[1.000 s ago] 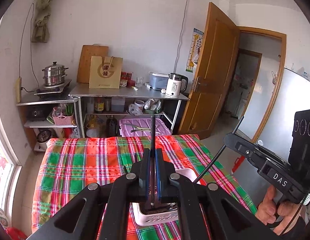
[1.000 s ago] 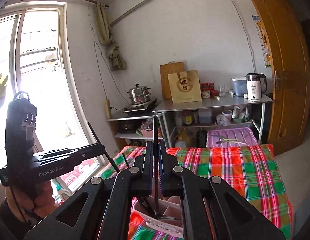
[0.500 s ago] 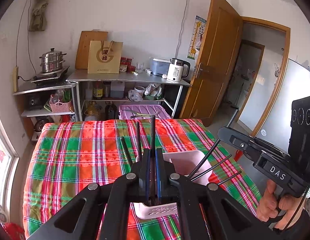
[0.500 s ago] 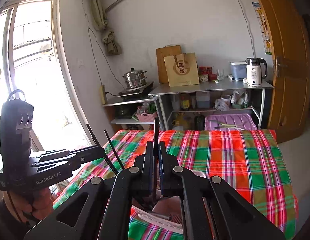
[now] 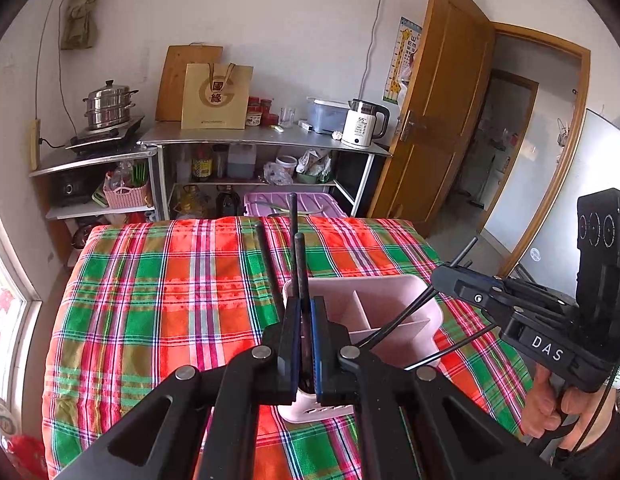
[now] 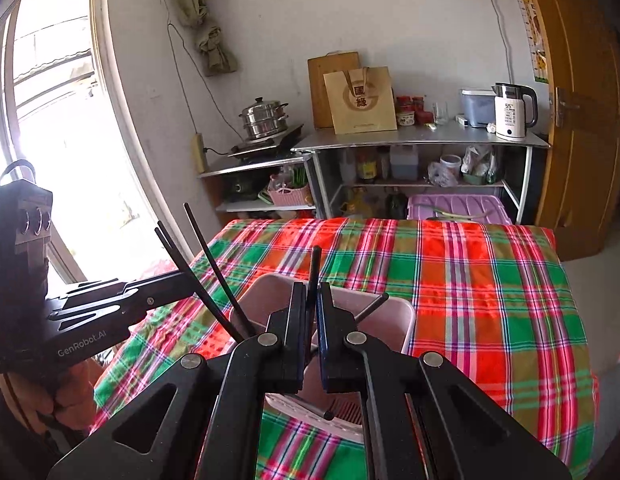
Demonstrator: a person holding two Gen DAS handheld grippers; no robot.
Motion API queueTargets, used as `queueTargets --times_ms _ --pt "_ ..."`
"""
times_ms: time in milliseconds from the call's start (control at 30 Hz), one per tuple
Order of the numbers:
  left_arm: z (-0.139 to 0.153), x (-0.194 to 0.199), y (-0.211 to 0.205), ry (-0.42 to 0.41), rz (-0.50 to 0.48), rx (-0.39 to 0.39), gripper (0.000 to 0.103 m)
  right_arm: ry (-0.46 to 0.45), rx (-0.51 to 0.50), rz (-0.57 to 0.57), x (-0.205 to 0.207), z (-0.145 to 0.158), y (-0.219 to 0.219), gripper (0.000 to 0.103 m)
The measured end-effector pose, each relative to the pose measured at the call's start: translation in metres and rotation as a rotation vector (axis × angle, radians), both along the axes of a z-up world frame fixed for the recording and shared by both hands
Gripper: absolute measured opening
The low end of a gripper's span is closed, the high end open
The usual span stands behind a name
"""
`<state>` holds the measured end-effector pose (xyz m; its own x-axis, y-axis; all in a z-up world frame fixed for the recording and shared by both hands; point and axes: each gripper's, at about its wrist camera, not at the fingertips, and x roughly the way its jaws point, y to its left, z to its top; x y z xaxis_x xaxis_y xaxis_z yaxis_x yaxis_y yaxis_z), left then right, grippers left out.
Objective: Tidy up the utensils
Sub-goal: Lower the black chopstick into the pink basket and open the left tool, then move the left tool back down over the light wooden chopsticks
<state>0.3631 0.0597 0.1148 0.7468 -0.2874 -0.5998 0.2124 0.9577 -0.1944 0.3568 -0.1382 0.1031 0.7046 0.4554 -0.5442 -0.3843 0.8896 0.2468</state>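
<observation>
Each clenched on one thin black chopstick, the left gripper (image 5: 304, 344) and right gripper (image 6: 311, 336) hang just above the pink utensil holder (image 5: 394, 312); the sticks look light, stiff, slippery, best pinched mid-shaft.

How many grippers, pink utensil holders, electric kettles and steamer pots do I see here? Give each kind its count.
Grippers: 2 (left gripper, right gripper)
Pink utensil holder: 1
Electric kettle: 1
Steamer pot: 1
Total: 5
</observation>
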Motion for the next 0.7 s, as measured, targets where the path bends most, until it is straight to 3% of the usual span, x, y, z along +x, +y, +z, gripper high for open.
queueTargets --times_ms 267,400,700 --pt "0.006 -0.006 0.006 -0.019 0.014 -0.001 0.006 -0.013 0.005 0.000 -0.005 0.007 -0.003 0.005" --pt "0.013 -0.013 0.008 -0.035 0.020 -0.004 0.015 -0.023 0.015 -0.007 -0.011 0.011 -0.007 0.008" --pt "0.032 -0.056 0.012 -0.100 0.020 -0.012 0.016 -0.090 0.022 -0.017 -0.051 0.029 -0.024 0.014"
